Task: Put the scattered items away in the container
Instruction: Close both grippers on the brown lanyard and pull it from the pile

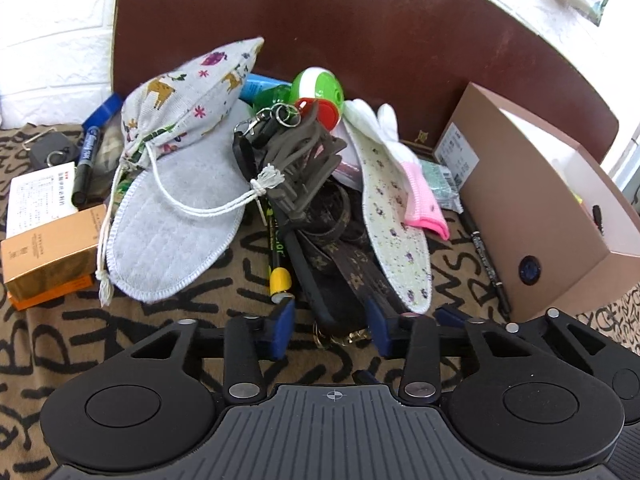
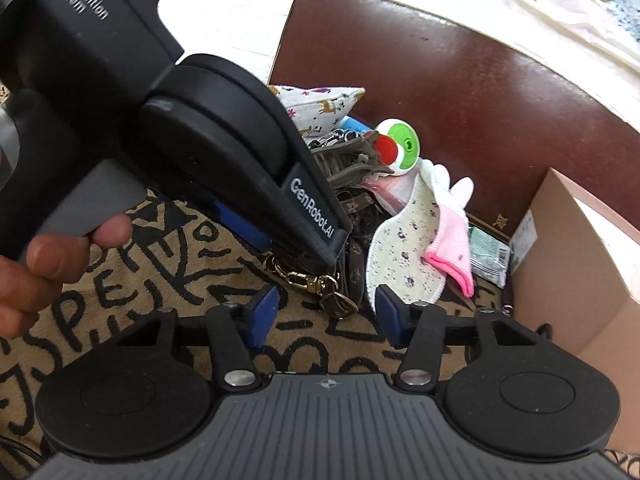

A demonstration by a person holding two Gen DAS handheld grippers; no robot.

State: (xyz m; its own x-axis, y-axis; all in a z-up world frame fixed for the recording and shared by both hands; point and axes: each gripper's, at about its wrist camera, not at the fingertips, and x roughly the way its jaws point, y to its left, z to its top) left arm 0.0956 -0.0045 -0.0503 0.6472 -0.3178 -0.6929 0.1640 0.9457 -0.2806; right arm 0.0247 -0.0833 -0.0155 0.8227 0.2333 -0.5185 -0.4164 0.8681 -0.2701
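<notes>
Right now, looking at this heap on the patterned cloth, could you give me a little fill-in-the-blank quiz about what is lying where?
1. The glove has a cuff coloured ____.
2. The open cardboard box stands on the ____ side of the heap in the left wrist view.
3. The pen beside the brown strap has a ____ cap.
4. The jaws of the left gripper stand ____.

Missing words: pink; right; yellow; open

Left claw (image 1: 331,320) is held low with its blue-padded fingers parted. Right claw (image 2: 327,316) is parted too, just beside it. A bare hand (image 2: 48,256) grips the left claw's handle.
</notes>
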